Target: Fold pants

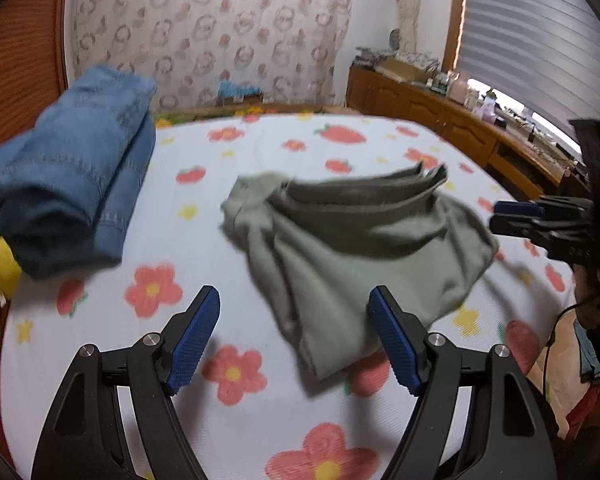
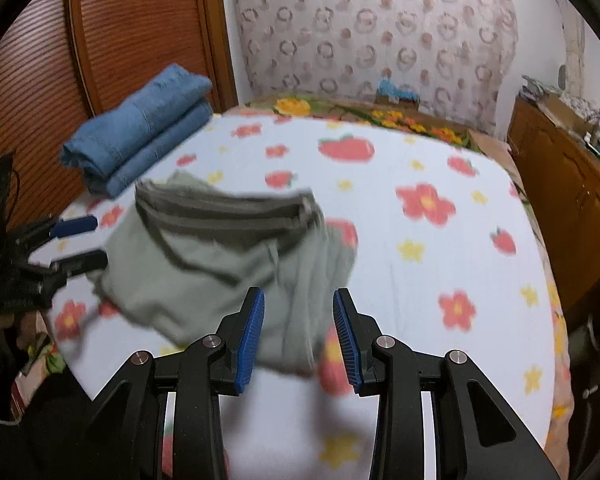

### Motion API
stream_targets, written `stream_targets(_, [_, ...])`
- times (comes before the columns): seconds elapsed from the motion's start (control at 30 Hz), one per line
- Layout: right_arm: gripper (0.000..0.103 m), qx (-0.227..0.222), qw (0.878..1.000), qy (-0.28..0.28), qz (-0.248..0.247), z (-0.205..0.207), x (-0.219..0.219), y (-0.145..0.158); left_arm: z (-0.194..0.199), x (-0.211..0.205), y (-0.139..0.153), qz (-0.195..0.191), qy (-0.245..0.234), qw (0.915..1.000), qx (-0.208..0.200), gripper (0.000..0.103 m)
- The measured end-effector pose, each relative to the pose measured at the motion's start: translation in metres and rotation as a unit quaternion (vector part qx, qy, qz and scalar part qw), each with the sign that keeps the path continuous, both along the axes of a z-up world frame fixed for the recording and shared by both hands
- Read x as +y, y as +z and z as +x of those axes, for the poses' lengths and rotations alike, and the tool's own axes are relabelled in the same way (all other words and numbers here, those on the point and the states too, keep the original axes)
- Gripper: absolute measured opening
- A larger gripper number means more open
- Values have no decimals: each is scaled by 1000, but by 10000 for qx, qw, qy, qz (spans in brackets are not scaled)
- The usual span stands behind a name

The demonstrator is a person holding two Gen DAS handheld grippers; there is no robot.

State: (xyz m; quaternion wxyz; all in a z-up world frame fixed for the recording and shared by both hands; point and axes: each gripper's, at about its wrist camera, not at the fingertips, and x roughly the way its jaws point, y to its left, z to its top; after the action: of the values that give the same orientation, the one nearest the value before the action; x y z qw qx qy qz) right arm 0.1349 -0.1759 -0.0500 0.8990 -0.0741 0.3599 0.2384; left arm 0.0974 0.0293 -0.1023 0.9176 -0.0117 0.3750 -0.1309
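My left gripper [image 1: 294, 336] stands wide open at the bottom of its view, nothing between its blue pads, only the flowered sheet [image 1: 260, 152] of the bed under them. The green pants [image 1: 340, 248] lie in a loose, rumpled heap in the middle of that frame, their lowest fold just beside my right-hand pad. My right gripper [image 2: 299, 336] is partly open at the bottom of its own view; the near edge of the pants shows in the gap, but the picture is blurred there and the pads do not look pressed on the cloth. In that view the pants fill the centre left, waistband toward the top. Folded blue jeans [image 1: 68, 168] sit at the upper left, well apart from the pants.
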Motion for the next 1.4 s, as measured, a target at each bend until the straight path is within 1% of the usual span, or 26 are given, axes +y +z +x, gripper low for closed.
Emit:
stream_targets(0.1, [37,103,9999,-5,14,-7,-7,-7,2,3,-10,-41,34,9998,176,78])
stream_targets(0.2, [37,146,9999,-2,-19,-15,-13,-10,2,4,-14,-57,57,9997,247,78])
stream_targets(0.47, [37,274,9994,91,-165,-15,-18,-17,-2,2,-19,46,80,9999,88,82])
stream_targets(0.6, [32,251,9994,107,-215,-11,-13,-21,-4,3,-19,57,46,10000,25,84])
stream_targets(0.63, [29,239,9994,111,-215,-11,-12,-21,-4,3,-19,64,41,10000,11,84])
stream_targets(0.67, [23,231,9994,125,-210,-10,-11,-21,-4,3,-19,74,36,10000,4,84])
stream_targets(0.7, [15,213,9994,167,-220,-10,-10,-21,-4,3,-19,84,34,10000,0,84])
stream_targets(0.73, [12,199,9993,221,-233,-11,-9,-22,-3,3,-18,87,39,10000,7,84])
stream_targets(0.77, [6,189,9992,250,-236,-11,-9,-22,-3,3,-18,89,40,10000,10,84])
stream_targets(0.8, [4,187,9993,237,-221,-10,-10,-23,-3,3,-18,97,31,9999,4,84])
stream_targets(0.97, [3,-10,9999,-137,62,-11,-35,-12,-2,3,-18,101,27,9999,-7,85])
stream_targets(1.0, [3,26,9999,-135,105,-11,-38,-12,-2,3,-18,108,26,9999,-8,85])
stream_targets(1.1, [3,49,9999,-142,45,-12,-38,-14,-2,3,-18,100,33,9999,-3,85])
stream_targets(1.17, [3,19,9995,-309,-41,-11,-40,-13,-2,3,-18,104,26,9999,-6,85])
stream_targets(1.33, [3,29,9995,-327,48,-8,-39,-6,-2,3,-18,103,29,9999,-4,85])
stream_targets(1.37, [4,21,9995,-308,47,-6,-37,-4,-2,3,-18,101,31,9999,-4,85])
stream_targets(1.4, [8,15,9996,-289,31,-4,-34,-2,-2,3,-18,101,27,9999,-4,85])
